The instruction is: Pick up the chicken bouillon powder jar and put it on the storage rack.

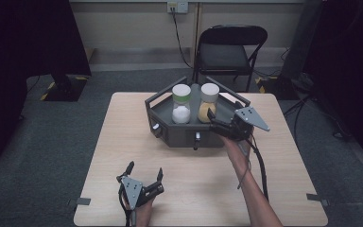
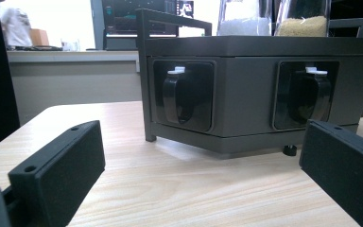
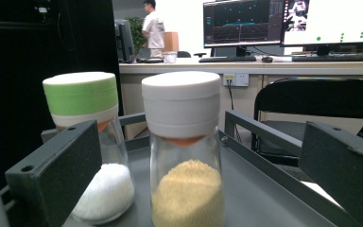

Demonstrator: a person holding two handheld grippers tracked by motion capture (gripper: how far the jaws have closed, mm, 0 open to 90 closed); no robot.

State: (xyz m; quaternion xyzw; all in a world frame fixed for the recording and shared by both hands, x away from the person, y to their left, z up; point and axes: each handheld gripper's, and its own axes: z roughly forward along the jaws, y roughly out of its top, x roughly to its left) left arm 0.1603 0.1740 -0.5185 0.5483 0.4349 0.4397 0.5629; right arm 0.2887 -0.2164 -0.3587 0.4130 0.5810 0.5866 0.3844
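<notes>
right tool (image 1: 216, 119) hovers at the right front edge of the dark tray rack (image 1: 163, 109), jaws apart, lined up on the white-lidded jar (image 1: 208, 102) with the yellowish grains; in the right gripper view that jar (image 3: 185, 151) sits dead centre between the two black jaws, not touched yet, so this reads as an approach for a side grasp on the glass body below the lid. the jar stands upright on the rack's top deck, just beside the green-lidded jar (image 1: 181, 103) of white powder, which sits to its left in the high view; the gap between them looks small, cannot tell if they touch. the jaw spread looks wider than the jar, probably so one jaw can slide into the slot next to the green-lidded jar (image 3: 87, 142) without knocking it. the rack rail (image 3: 269, 137) runs along the right side, so the tool comes in over the rail rather than from below. left tool (image 1: 144, 177) rests low on the bench (image 1: 123, 142) near the front edge, well apart from the rack, jaws apart and holding nothing; it looks parked, facing the rack front (image 2: 260, 90) where two recessed drawer handles (image 2: 177, 99) show, maybe ready to steady the rack or pull a drawer later, that is a guess. a folding chair (image 1: 229, 49) stands behind the bench, not involved. risk: tall narrow jars, a jaw bump could tip the neighbour.
</notes>
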